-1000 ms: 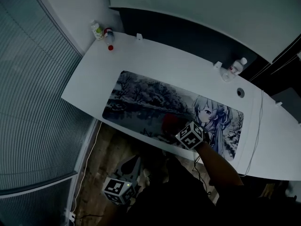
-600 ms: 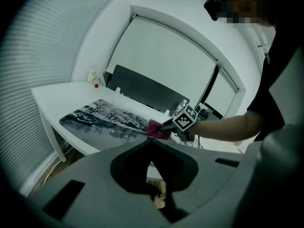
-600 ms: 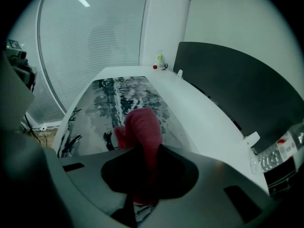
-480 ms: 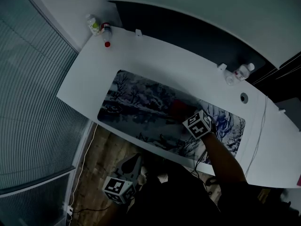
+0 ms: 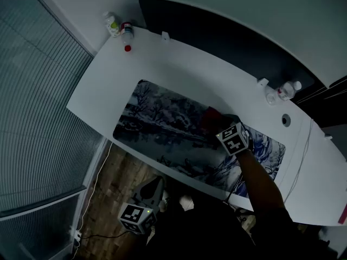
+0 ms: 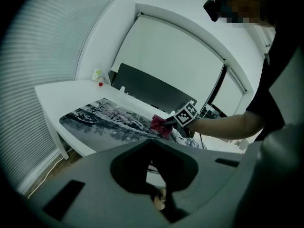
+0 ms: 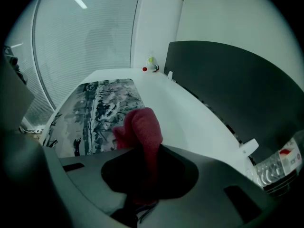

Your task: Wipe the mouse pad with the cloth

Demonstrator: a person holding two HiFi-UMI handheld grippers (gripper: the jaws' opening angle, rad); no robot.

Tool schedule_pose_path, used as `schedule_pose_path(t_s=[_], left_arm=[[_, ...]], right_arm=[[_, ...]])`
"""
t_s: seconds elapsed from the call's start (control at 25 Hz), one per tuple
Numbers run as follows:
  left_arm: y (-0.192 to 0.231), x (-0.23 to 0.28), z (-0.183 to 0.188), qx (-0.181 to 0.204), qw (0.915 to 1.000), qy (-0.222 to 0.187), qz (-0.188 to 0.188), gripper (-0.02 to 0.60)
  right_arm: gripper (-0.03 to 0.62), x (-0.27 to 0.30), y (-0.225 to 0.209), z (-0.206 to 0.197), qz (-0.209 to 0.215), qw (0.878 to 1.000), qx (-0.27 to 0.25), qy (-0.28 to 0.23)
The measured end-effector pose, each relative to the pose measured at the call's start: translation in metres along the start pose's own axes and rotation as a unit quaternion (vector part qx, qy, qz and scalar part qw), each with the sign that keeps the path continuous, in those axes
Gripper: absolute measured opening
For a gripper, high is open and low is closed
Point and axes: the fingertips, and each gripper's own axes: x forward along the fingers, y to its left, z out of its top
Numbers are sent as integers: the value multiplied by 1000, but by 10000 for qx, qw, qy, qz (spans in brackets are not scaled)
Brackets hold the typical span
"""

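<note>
Clamping red cloth (image 5: 209, 117), right tool (image 5: 217, 123) presses it onto printed mouse pad (image 5: 162, 112), right of pad's middle. Pad lies on white desk (image 5: 108, 80). Two small bottles (image 5: 119, 30) at far left corner. Clear bottle (image 5: 290, 89) at far edge, well right of pad. White cable (image 5: 300, 156) beside pad's right end. Right gripper view alone shows cloth bunched up between jaws. Left tool (image 5: 153, 188) hangs below desk's near edge over wooden floor (image 5: 116, 180), jaws narrow, nothing between. Bottle contents unreadable.
</note>
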Motion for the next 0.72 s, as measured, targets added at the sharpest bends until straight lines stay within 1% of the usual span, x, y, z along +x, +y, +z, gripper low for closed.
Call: schedule_pose_path(t_s=[0.2, 0.52, 0.72], left_arm=[[0, 2, 1, -7, 10000, -38, 74, 5], [0, -2, 1, -40, 9999, -70, 121, 5], [-2, -11, -1, 65, 9999, -89, 97, 5]], right_arm=[[83, 3, -10, 3, -30, 9999, 64, -80], [83, 5, -8, 2, -47, 10000, 53, -63], [83, 1, -6, 4, -104, 9999, 17, -5]])
